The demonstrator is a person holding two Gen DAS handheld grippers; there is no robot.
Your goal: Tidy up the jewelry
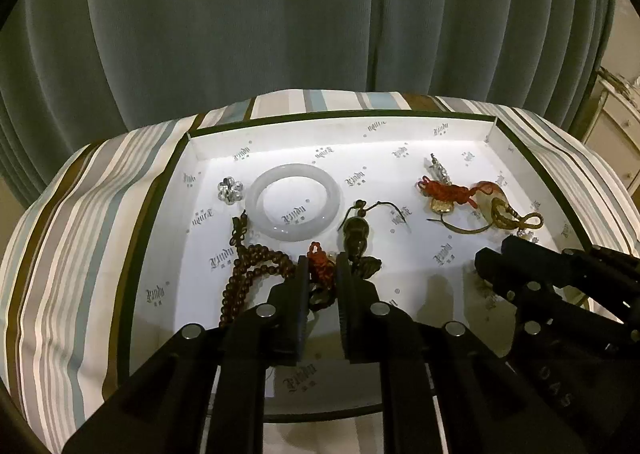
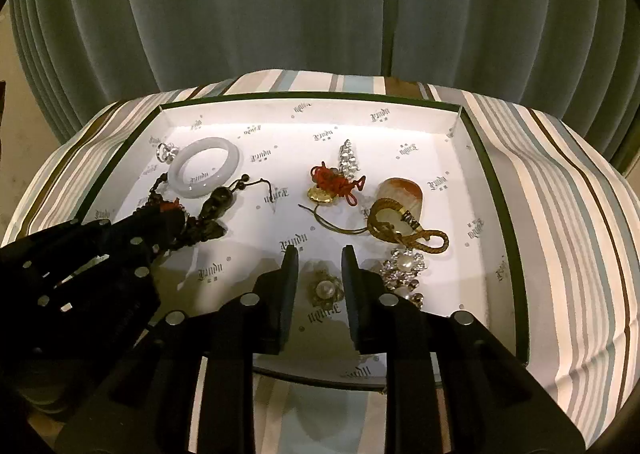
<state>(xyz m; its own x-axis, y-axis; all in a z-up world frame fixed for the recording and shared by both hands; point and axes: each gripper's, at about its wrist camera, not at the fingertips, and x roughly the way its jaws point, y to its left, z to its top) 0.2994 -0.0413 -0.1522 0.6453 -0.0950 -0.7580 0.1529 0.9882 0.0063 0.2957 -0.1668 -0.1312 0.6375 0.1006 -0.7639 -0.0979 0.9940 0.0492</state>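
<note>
A white paper-lined box [image 1: 492, 130] [image 2: 456, 118] holds the jewelry. My left gripper [image 1: 322, 266] is narrowly open around a red knotted charm [image 1: 320, 264], beside brown prayer beads [image 1: 248, 274] and a dark carved pendant [image 1: 354, 234]. A white bangle [image 1: 294, 200] [image 2: 204, 166] and a crystal flower [image 1: 230, 189] lie at the far left. My right gripper [image 2: 320, 258] is open over a small pearl brooch [image 2: 325, 288]. A pearl and crystal brooch [image 2: 404, 268], an orange stone pendant with gold cord [image 2: 402, 202] and a red knot with gold charm [image 2: 332, 186] lie nearby.
The box sits on a striped cloth [image 1: 80, 222] [image 2: 568, 190]. A grey-green curtain [image 1: 320, 14] hangs behind. White furniture [image 1: 616, 122] stands at the far right. A crystal leaf brooch [image 2: 348, 158] lies toward the box's back.
</note>
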